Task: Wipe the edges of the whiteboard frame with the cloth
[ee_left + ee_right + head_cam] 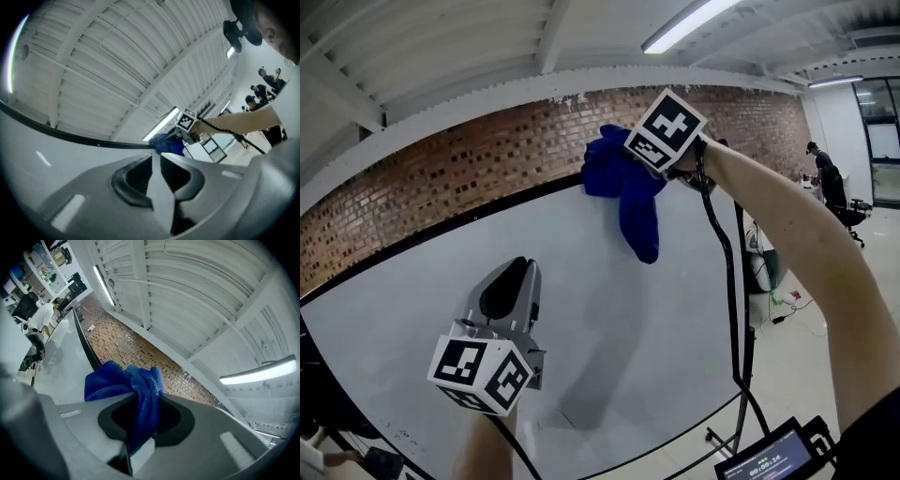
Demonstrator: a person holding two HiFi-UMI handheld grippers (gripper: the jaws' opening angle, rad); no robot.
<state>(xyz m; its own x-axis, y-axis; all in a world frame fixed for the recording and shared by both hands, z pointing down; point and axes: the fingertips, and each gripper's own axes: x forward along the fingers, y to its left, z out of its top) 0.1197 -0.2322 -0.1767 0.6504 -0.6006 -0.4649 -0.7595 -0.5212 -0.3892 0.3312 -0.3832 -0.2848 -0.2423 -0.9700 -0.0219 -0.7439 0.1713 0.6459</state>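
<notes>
Cloth (630, 197): blue, soft-piled, bunched. Clamped between the jaws of the right tool (636, 161) and lying over the top edge of the whiteboard (609, 328), toward its right corner. Upper folds covering a short stretch of the black frame (441, 232); one long fold hanging down over the white surface. In the right gripper view, cloth (140, 394) pinched into a narrow twist by the right tool (143, 399), with a loose wad spilling past the tips beside the frame (86, 345).

Right tool: held high on an outstretched bare arm (787, 234), marker cube turned to the head camera. Black cable (724, 253) trailing down from it along the right edge of the whiteboard.

Left tool (518, 269): low, before the lower left part of the whiteboard, pointing up along the surface, well apart from the cloth. Jaws together, nothing between them. In the left gripper view, left tool (156, 157) aimed toward the frame (70, 136), with the cloth (169, 145) small beyond the tips.

Whiteboard: large, white, carried on a black stand (741, 375) at its right edge, with a brick wall (469, 169) behind.

Surroundings: ceiling light (684, 23) lit overhead; person (825, 173) far off at right; small screen (773, 455) at the lower right of the head view.
</notes>
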